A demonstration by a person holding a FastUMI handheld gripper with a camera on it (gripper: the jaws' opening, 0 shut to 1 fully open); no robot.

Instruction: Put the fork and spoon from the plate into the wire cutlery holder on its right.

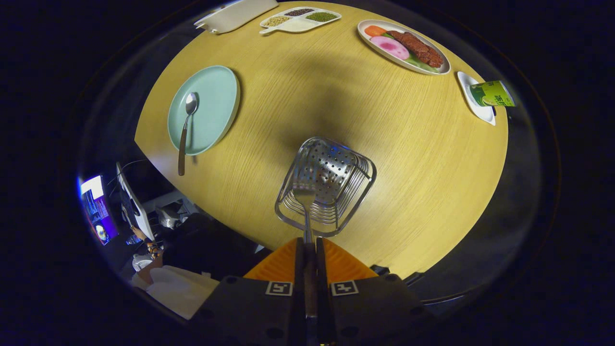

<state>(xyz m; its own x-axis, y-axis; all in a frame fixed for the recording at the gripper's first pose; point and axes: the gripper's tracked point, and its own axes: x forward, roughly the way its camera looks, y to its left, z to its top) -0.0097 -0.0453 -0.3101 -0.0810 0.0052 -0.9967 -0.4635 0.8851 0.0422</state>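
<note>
gripper (310, 247) pinching fork (306, 202) over wire cutlery holder (326, 185); lower tines-first, keep vertical, release inside; spoon (186, 126) waits on left plate (218, 96)

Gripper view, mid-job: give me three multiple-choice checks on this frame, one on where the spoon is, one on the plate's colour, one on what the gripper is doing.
1. Where is the spoon?
A. In the wire cutlery holder
B. On the plate, its handle reaching past the rim
C. Between the fingers

2. What colour is the plate under the spoon?
A. Light green
B. Red
C. Black

3. What is the gripper doing?
A. Open over the bare table
B. Shut on the spoon
C. Shut on the fork, holding it over the holder

Answers:
1 B: the spoon's bowl lies on the plate and its handle sticks out over the wooden table.
2 A: the plate is a pale mint green.
3 C: both fingers press the handle of the fork, whose tines hang at the mouth of the wire cutlery holder.
</note>
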